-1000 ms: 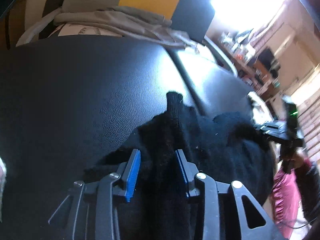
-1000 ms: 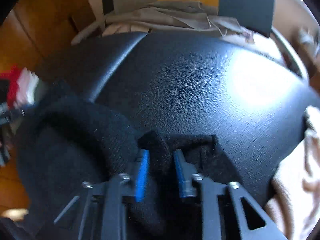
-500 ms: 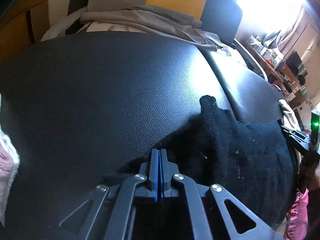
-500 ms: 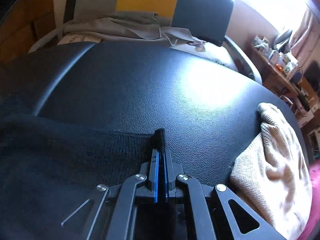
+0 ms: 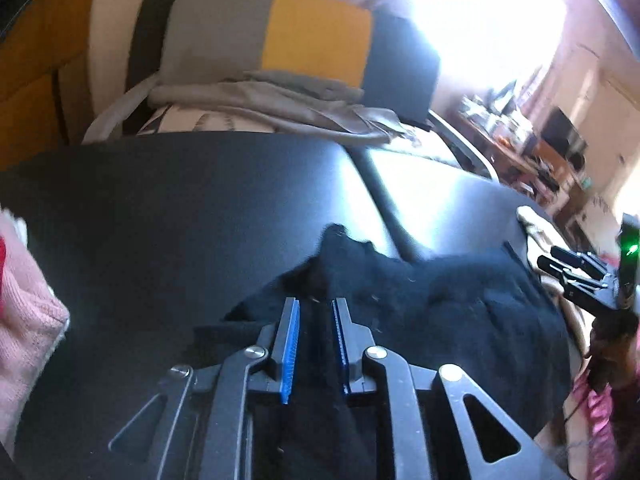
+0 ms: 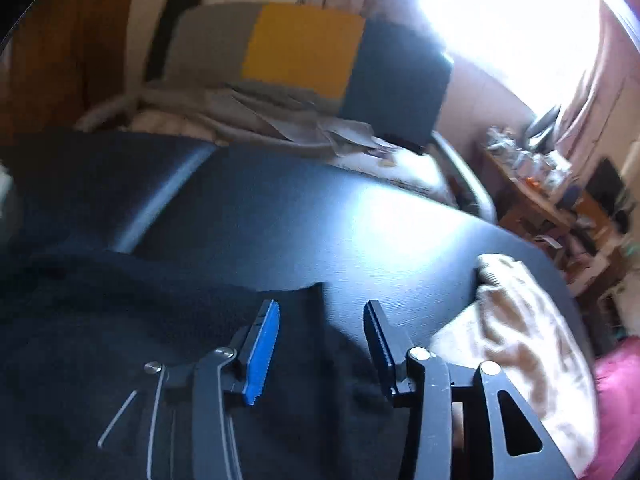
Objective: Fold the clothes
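Note:
A black knit garment lies spread on the black table. In the left wrist view my left gripper hovers over the garment's left edge, its blue pads a narrow gap apart and gripping nothing. In the right wrist view my right gripper stands wide open just above the garment's right corner, which rests flat on the table. The right gripper also shows at the far right of the left wrist view, with a green light on it.
A pink knit garment lies at the table's left end, a beige knit one at its right end. Beyond the far edge stands a chair draped with grey clothing. Cluttered shelves fill the right.
Half a second ago both grippers were shut on the black garment's edge. Both have now opened and let it go, the right one wider, and the garment lies on the table.

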`<state>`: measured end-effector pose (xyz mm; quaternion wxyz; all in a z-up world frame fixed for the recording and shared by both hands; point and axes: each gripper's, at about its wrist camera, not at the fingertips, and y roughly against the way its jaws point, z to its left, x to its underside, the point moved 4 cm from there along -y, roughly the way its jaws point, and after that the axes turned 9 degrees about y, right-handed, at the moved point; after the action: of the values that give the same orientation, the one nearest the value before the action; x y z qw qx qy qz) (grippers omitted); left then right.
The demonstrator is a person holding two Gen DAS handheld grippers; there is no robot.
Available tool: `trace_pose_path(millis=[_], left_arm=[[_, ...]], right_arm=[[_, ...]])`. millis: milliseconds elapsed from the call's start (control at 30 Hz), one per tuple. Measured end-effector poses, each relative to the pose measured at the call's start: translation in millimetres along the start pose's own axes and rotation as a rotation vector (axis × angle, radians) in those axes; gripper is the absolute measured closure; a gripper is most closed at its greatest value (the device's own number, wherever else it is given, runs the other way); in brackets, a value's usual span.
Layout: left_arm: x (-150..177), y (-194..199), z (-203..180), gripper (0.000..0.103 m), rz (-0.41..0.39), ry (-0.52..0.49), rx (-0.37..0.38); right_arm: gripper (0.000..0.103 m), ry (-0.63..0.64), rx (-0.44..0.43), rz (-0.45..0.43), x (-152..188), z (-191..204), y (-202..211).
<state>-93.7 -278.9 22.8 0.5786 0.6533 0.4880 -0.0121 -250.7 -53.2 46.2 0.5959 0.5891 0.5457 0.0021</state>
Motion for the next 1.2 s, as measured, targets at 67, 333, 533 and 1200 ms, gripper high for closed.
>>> trace_pose_path(millis=[67, 333, 533, 1200], left_arm=[[5.3, -5.5, -5.3, 0.087, 0.021, -0.01, 0.004], [49.2, -14.8, 20.1, 0.079, 0.067, 0.031, -0.068], [66.2, -10.3, 33.3, 0.079, -0.031, 0.063, -0.11], [-19.0, -57.0, -40.7, 0.08, 0.155, -0.232, 0.091]], right_arm=[[0.046, -0.02, -0.069, -0.006, 11.6, 18.0, 13.8], [0.042, -0.161, -0.129, 0.079, 78.5, 37.6, 9.3], [0.034, -0.199, -0.122, 0.067, 83.6, 33.4, 2.8], [0.018, -0.162, -0.146, 0.0, 82.1, 39.3, -6.1]])
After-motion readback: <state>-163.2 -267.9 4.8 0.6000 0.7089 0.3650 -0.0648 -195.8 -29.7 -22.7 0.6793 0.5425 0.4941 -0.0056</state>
